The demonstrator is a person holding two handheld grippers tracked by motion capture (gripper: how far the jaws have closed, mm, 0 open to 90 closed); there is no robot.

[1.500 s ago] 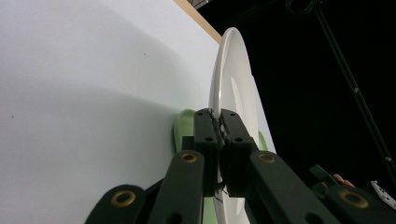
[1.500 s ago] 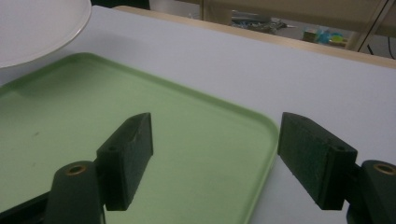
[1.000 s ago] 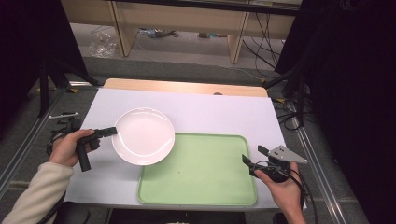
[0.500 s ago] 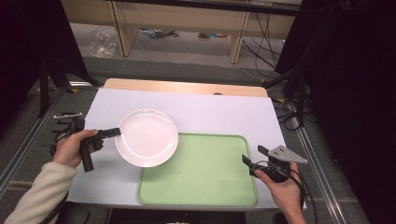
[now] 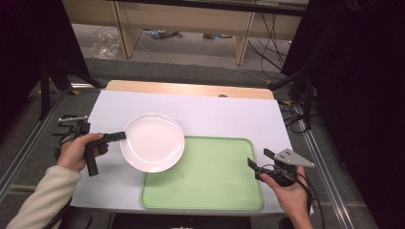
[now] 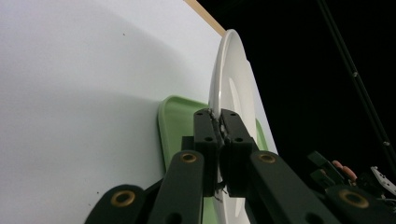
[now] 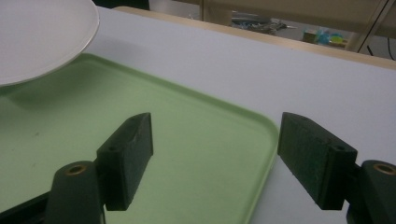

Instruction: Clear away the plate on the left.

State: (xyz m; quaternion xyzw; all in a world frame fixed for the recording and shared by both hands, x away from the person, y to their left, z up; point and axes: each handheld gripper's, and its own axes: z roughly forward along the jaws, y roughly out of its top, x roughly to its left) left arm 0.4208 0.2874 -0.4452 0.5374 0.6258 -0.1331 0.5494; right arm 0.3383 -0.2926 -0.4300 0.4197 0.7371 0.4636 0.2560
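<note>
1. Since the earlier frames, the white plate (image 5: 152, 142) has travelled to the right with the left gripper (image 5: 116, 136); its right edge now overhangs the upper left corner of the green tray (image 5: 210, 183), where before it sat wholly over the white table cover (image 5: 224, 114).
2. The right gripper (image 5: 258, 164) has kept its place at the tray's right edge, held in the person's right hand (image 5: 289, 188).
3. The left gripper's jaws are pressed together on the plate's left rim. In the left gripper view the two black pads (image 6: 205, 135) clamp the thin rim from both sides, and the plate (image 6: 231, 84) extends straight out beyond the jaw tips.
4. The plate appears held just above the surface rather than lying flat on it: in the right gripper view its edge (image 7: 42, 37) floats over the tray (image 7: 187, 135) and throws a shadow on the green floor below.
5. The person's left hand (image 5: 79, 151) grips the left gripper's handle at the left side of the table, with the jaws pointing right toward the plate.
6. The right gripper's jaws stand spread wide with nothing between them; in its own view the right gripper (image 7: 215, 154) looks across the tray's near right corner, well apart from the plate.
7. The tray lies flat on the table cover, at the near side of the table.
</note>
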